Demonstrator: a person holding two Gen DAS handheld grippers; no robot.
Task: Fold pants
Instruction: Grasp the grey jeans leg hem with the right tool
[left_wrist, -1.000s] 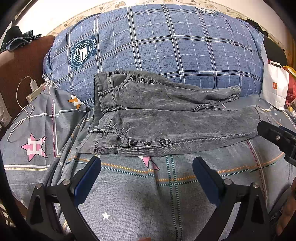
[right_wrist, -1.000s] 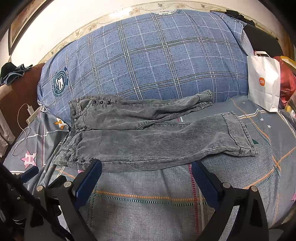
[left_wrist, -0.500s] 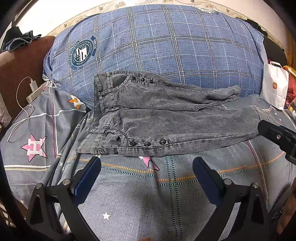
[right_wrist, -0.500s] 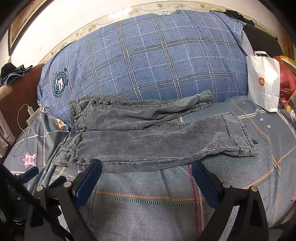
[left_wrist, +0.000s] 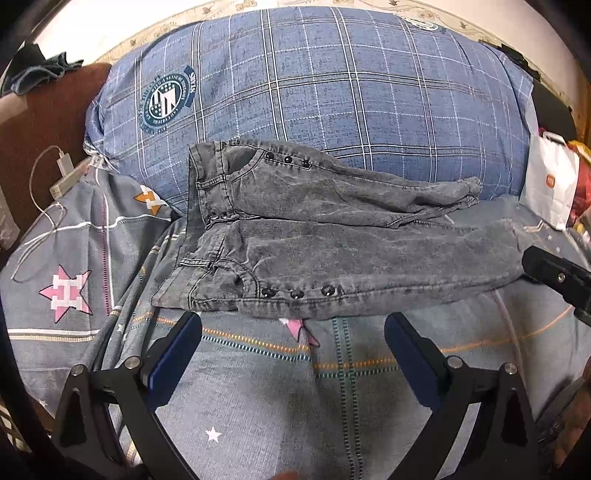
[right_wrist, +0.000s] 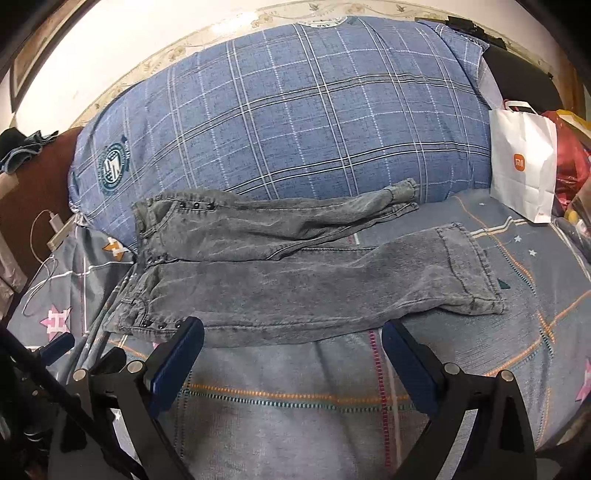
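Note:
Grey washed jeans (left_wrist: 332, 254) (right_wrist: 295, 284) lie spread flat on the bed, waist to the left and both legs running right. The far leg rests against a big blue plaid pillow (left_wrist: 314, 92) (right_wrist: 295, 110). The near leg ends in a wide hem (right_wrist: 476, 273). My left gripper (left_wrist: 293, 354) is open, just short of the near waist edge with its snap buttons (left_wrist: 295, 293). My right gripper (right_wrist: 291, 354) is open too, just short of the near leg's lower edge. Nothing sits between either pair of fingers. The right gripper's body (left_wrist: 554, 277) shows at the left wrist view's right edge.
A grey patterned bedsheet (left_wrist: 258, 398) (right_wrist: 295, 406) covers the bed. A white paper bag (left_wrist: 550, 192) (right_wrist: 522, 166) and red bags stand at the right. A charger with white cable (left_wrist: 59, 173) lies at the left by a brown headboard (left_wrist: 44, 122).

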